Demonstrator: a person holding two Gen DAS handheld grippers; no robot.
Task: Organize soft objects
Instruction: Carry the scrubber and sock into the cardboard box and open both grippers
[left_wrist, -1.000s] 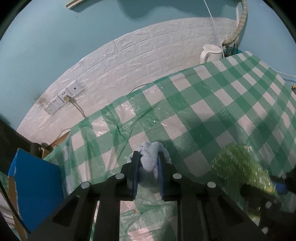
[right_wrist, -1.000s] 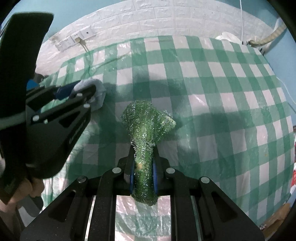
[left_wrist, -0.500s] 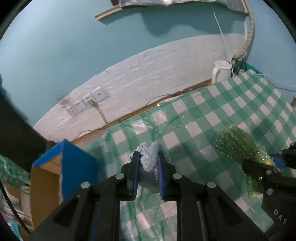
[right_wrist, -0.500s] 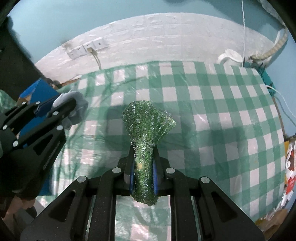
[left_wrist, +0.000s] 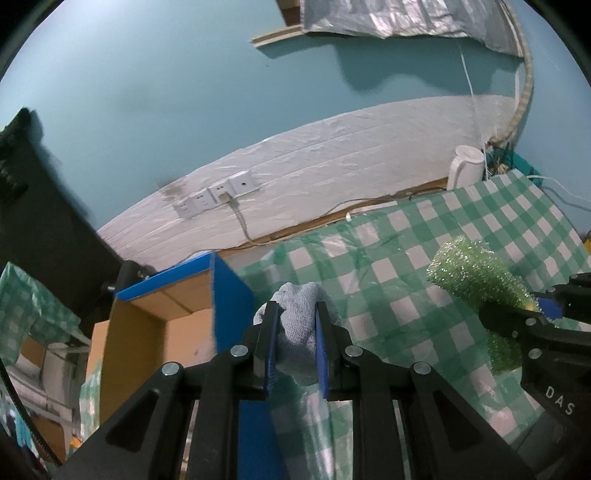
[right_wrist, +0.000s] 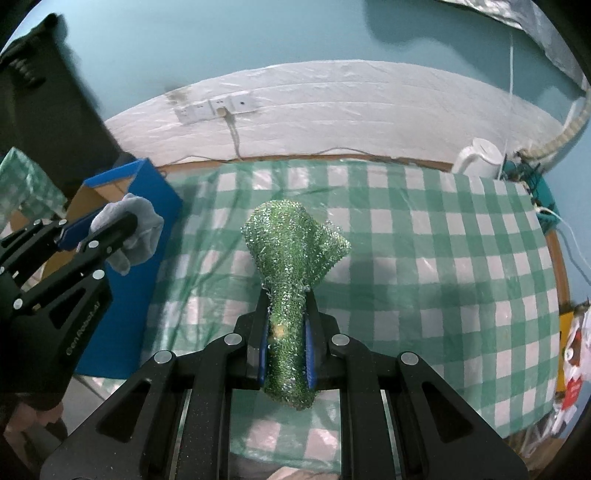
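Note:
My left gripper (left_wrist: 294, 314) is shut on a pale blue-grey cloth (left_wrist: 298, 328) and holds it in the air by the top edge of a blue cardboard box (left_wrist: 173, 314). The cloth (right_wrist: 138, 230) and box (right_wrist: 129, 295) also show at the left of the right wrist view. My right gripper (right_wrist: 286, 302) is shut on a glittery green scrubber (right_wrist: 293, 254) and holds it above the green checked tablecloth (right_wrist: 424, 258). The scrubber (left_wrist: 476, 273) shows at the right of the left wrist view.
The box stands open off the table's left edge. A white kettle (right_wrist: 478, 157) stands at the table's far right corner by cables. A socket strip (right_wrist: 216, 107) is on the white brick wall behind. A dark cabinet (left_wrist: 40, 206) stands at the left.
Both grippers have risen and drawn back from the table with their loads. The left gripper has moved left, so the blue box's open top now lies beside the cloth.

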